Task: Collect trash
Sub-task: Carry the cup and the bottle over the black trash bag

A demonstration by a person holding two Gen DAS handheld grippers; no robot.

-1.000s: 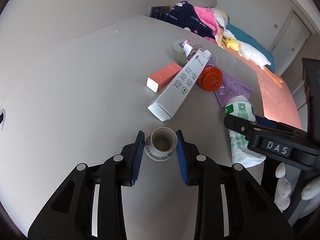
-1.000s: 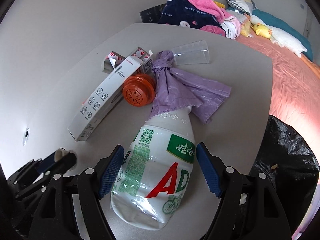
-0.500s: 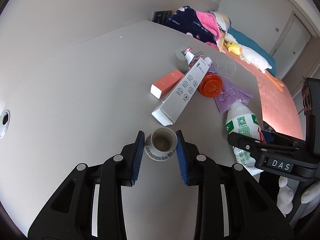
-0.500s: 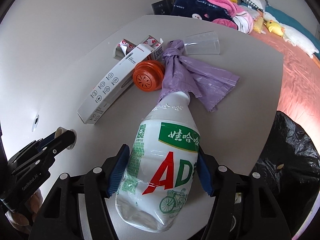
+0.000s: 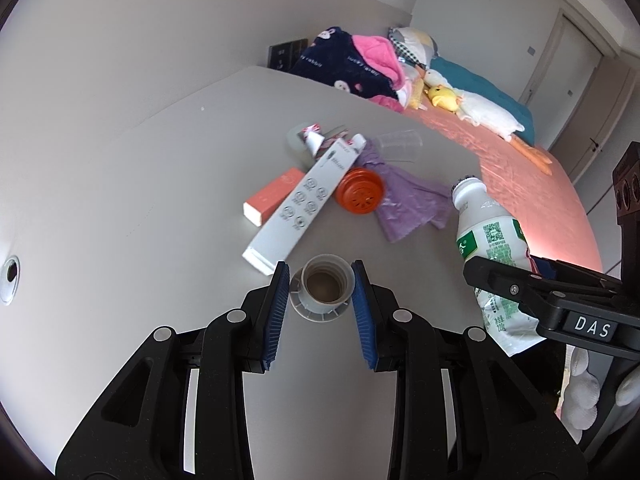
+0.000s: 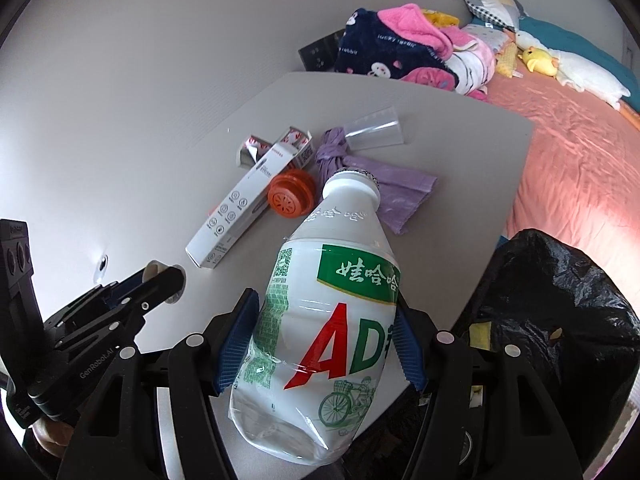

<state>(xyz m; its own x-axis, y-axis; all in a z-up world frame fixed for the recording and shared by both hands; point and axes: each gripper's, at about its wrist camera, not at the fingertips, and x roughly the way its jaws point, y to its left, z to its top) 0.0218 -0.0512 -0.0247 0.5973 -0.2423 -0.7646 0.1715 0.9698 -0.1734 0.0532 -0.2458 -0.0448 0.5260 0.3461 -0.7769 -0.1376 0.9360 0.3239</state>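
- Two grippers in view, both with black frames and ribbed blue pads.
- We note the right gripper (image 6: 320, 344) clamped on the plastic bottle (image 6: 320, 320): white, glossy shrink-wrap label in green and red, body dented and creased near the base, neck open. The bottle is lifted clear of the table (image 5: 120, 220) and tilted, neck pointing away from the camera (also seen in the left wrist view (image 5: 492, 256)).
- We note the left gripper (image 5: 320, 300) with fingers apart, one on each side of a small cup (image 5: 324, 286); narrow gaps on both sides, pads not touching. The cup is round, white, ridged inside, brownish at the bottom, upright on a flanged base on the table.
- Matte grey table carries, beyond the cup: a long white carton (image 5: 304, 208) printed with round icons, lying flat; a coral-and-white box (image 5: 274, 196) just beside it; an orange round lid (image 5: 362, 196) with slotted holes, on its edge; a crumpled purple plastic bag (image 5: 404, 204), knotted at one end; a clear plastic cup (image 6: 374, 128) on its side.
- Crinkled black trash bag (image 6: 560, 300) sits at the table's right edge, mouth open (contents unclear).
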